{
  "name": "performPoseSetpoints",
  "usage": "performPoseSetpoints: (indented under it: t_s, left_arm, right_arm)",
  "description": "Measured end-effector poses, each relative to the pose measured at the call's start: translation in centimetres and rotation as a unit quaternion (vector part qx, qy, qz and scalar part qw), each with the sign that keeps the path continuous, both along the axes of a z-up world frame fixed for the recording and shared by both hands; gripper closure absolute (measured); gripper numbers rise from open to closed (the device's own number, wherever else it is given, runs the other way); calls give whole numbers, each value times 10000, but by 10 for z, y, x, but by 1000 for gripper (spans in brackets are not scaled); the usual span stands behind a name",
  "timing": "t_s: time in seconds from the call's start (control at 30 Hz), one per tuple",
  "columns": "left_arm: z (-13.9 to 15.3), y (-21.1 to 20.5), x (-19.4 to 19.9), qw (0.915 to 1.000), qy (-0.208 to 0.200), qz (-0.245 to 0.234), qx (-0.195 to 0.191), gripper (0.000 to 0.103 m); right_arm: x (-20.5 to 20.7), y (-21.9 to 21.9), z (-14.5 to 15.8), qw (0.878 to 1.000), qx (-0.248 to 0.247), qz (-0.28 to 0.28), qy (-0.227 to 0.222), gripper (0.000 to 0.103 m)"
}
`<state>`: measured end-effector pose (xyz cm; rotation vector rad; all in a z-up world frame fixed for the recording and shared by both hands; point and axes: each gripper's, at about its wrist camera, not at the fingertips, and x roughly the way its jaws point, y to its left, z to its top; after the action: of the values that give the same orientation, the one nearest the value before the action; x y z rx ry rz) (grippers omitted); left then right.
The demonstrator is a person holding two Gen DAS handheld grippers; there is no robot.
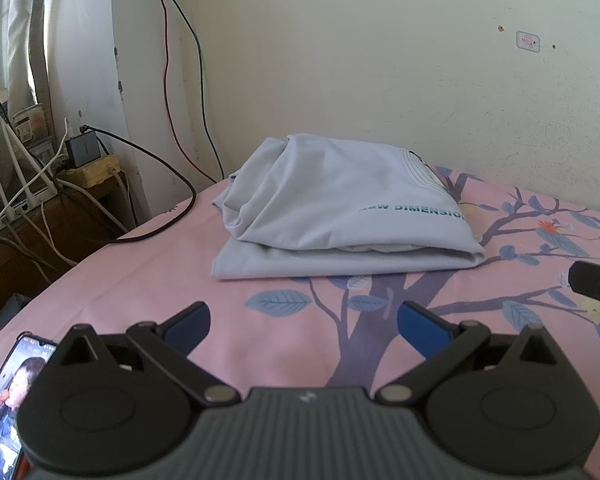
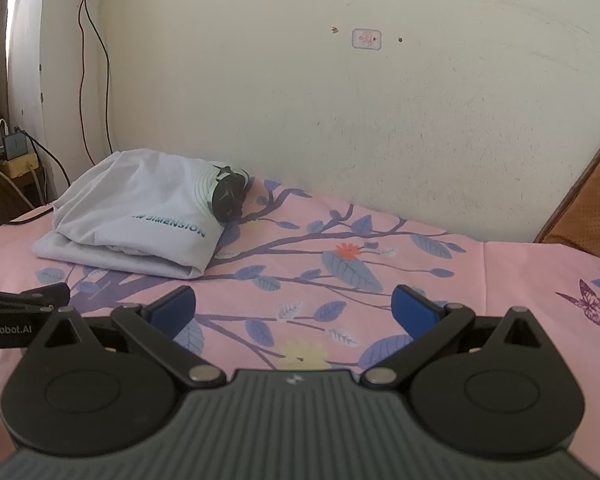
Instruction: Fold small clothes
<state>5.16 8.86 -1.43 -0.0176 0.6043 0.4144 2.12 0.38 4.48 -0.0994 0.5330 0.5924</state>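
A pale grey T-shirt [image 1: 340, 212] with teal lettering lies folded in a thick bundle on the pink floral bedsheet [image 1: 140, 280], near the wall. The right wrist view has the same T-shirt [image 2: 136, 216] at its left. My left gripper [image 1: 303, 322] hovers over the sheet in front of the shirt, open, with nothing between its blue pads. My right gripper [image 2: 294, 308] is open and empty too, above the printed branches to the right of the shirt. Part of the right gripper [image 1: 596, 284] shows at the left wrist view's right edge.
A phone [image 1: 8, 404] with a lit screen lies on the sheet at the lower left. Beyond the bed's left edge stands a wooden side table [image 1: 28, 216] with a router, a power strip and many cables. An orange cushion [image 2: 588, 208] leans at the far right.
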Motion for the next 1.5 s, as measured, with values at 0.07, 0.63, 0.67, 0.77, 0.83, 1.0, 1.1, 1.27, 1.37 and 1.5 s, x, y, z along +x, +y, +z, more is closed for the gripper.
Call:
performPoseSetpoints:
  t_s: [0.07,0.63,0.67,0.77,0.83,1.0,1.1,1.27,1.37,1.5]
  left_arm:
    - [0,0,0,10000,0,-2,2,0]
    - [0,-2,0,10000,-2,-7,4,0]
    - [0,-1,0,10000,-2,-11,2,0]
    - [-1,-2,0,10000,-2,-16,-1,0]
    - [-1,-2,0,10000,-2,-13,-1,0]
    - [-1,-2,0,10000,-1,-13,-2,0]
    - [-1,-1,0,10000,0,-12,-1,0]
    - [-1,-2,0,10000,-1,-12,-6,0]
    - [-1,-2,0,10000,-3,-22,-13,0]
    - [-1,-3,-1,10000,-4,-36,-10,0]
  right_arm:
    - [0,0,-1,10000,-8,6,16,0]
    - [0,2,0,10000,10,2,23,0]
    - [-1,2,0,10000,15,2,22,0]
    - [-1,2,1,10000,35,13,19,0]
    - [-2,2,1,10000,39,17,16,0]
    - [-2,2,1,10000,40,8,15,0]
    - [-2,2,1,10000,38,4,18,0]
    - [-2,2,1,10000,42,0,11,0]
    - [-2,2,1,10000,42,-2,13,0]
    - [-2,3,1,10000,53,5,11,0]
